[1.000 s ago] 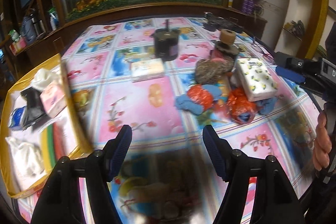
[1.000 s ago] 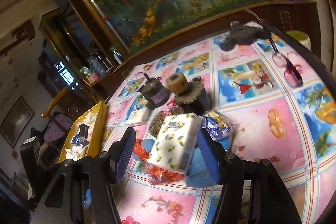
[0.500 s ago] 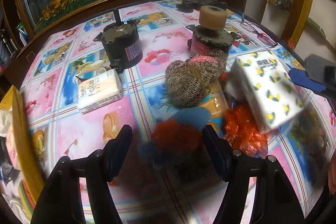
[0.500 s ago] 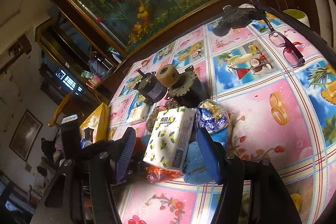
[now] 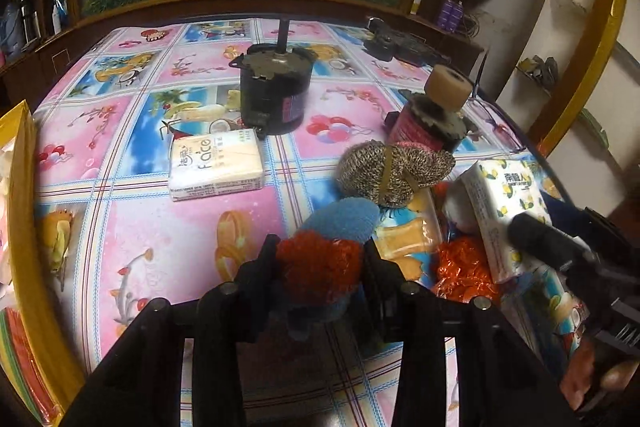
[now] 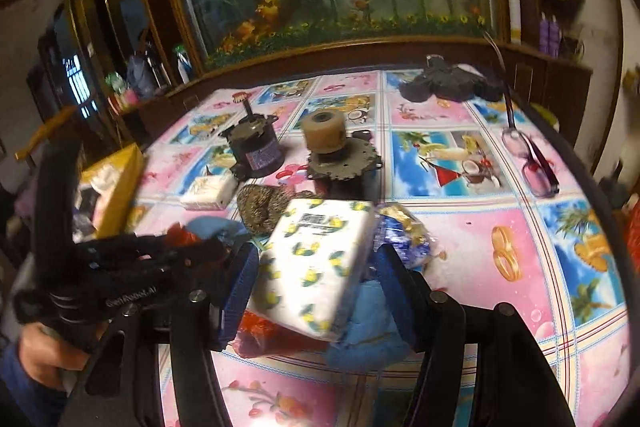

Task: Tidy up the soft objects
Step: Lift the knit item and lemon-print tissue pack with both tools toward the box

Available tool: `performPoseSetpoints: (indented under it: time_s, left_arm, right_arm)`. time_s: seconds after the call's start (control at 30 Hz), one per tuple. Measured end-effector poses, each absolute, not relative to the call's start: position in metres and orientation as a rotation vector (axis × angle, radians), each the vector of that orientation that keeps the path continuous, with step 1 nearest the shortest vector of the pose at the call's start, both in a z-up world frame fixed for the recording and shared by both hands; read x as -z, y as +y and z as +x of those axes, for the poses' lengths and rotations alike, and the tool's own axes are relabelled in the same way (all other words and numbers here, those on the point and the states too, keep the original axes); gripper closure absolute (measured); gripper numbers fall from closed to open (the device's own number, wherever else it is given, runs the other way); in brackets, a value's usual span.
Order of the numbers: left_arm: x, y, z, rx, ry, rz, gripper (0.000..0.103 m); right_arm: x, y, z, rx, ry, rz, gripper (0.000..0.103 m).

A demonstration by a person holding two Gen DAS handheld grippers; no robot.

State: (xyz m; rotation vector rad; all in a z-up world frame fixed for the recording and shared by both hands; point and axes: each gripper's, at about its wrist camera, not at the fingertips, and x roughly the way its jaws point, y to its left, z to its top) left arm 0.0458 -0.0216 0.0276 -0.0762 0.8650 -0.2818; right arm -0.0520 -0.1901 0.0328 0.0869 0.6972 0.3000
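Since half a second ago, when it straddled the pompom (image 5: pixel 320 267) wide, our left tool (image 5: pixel 320 269) has pinched it mid-bench; our right tool (image 6: pixel 316 275) brackets the tissue pack (image 6: pixel 316 267), contact unclear. Next, we judge: lift to the yellow box (image 5: pixel 20 187) at the left edge.

Dim warm indoor light, heavy fisheye bending, black corners, right view slightly blurred, overhead lamp glare

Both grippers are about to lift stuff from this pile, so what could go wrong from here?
The lemon-print tissue pack sits tilted across the pile between the right gripper fingers, so it may slip. The left gripper squeezes an orange-and-blue scrubber right beside the orange mesh bag, which may snag.
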Motion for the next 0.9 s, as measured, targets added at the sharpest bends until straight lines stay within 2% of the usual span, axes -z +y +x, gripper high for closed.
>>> performPoseSetpoints:
  time_s: [0.03, 0.13, 0.3, 0.6, 0.9]
  left_arm:
    - [-0.03, -0.022, 0.044, 0.281, 0.856, -0.066, 0.065]
    - [-0.034, -0.02, 0.039, 0.271, 0.832, -0.055, 0.065]
    - [-0.04, -0.014, 0.036, 0.293, 0.817, -0.084, 0.065]
    - [-0.046, -0.01, 0.035, 0.305, 0.794, -0.108, 0.065]
    - [-0.046, 0.0, 0.036, 0.281, 0.795, -0.143, 0.065]
  right_arm:
    - [-0.032, -0.181, -0.052, -0.273, 0.696, 0.043, 0.033]
    - [-0.028, -0.163, -0.048, -0.172, 0.695, -0.051, 0.032]
    - [-0.026, -0.166, -0.045, -0.073, 0.673, -0.089, 0.043]
    - [-0.05, -0.156, -0.073, -0.286, 0.484, -0.009, 0.044]
    - [-0.039, -0.154, -0.063, -0.279, 0.533, 0.005, 0.044]
